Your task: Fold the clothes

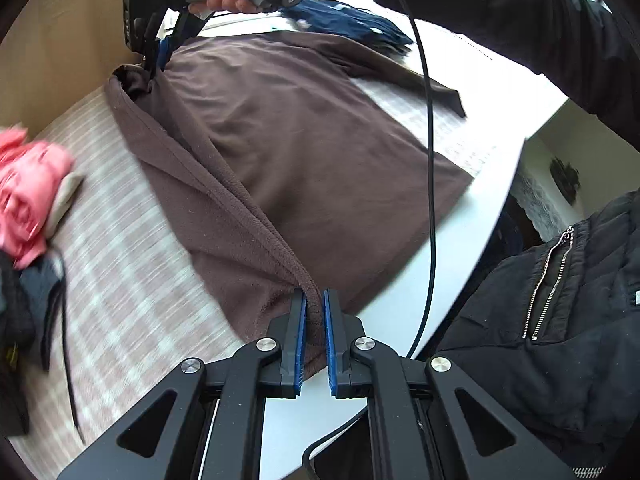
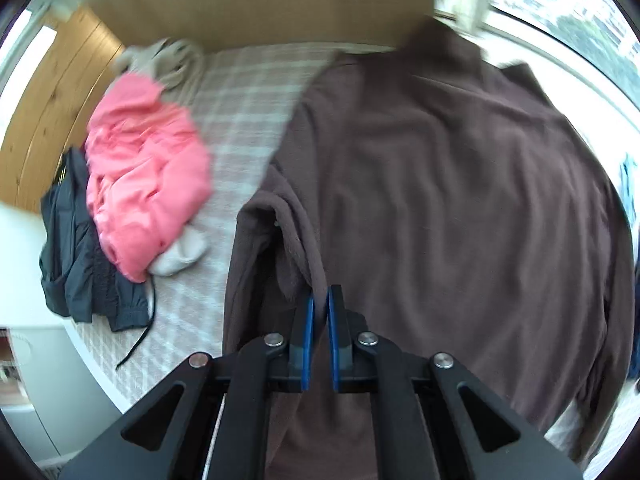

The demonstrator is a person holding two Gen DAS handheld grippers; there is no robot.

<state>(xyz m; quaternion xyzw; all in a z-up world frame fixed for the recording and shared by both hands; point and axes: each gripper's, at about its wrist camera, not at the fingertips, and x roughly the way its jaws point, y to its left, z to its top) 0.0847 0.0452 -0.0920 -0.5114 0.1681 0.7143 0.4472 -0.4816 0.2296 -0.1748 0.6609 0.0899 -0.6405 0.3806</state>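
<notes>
A brown fleece garment (image 1: pixel 304 148) lies spread on a checked bed cover (image 1: pixel 120 264). My left gripper (image 1: pixel 315 300) is shut on its folded hem near the bed's near edge. The hem runs as a taut ridge up to my right gripper (image 1: pixel 157 65), held by a hand at the top left of the left wrist view and shut on the far corner. In the right wrist view the brown garment (image 2: pixel 460 184) fills the right side, and the right gripper (image 2: pixel 320 298) pinches a bunched edge of it between blue pads (image 2: pixel 308 328).
A pink garment (image 2: pixel 144 184), a beige one (image 2: pixel 168 64) and a dark jacket (image 2: pixel 80 256) are piled on the bed's left. A navy patterned cloth (image 1: pixel 352 24) lies beyond the brown garment. A person in a black jacket (image 1: pixel 560 300) stands at the bed's white edge (image 1: pixel 460 232). A black cable (image 1: pixel 430 160) hangs across.
</notes>
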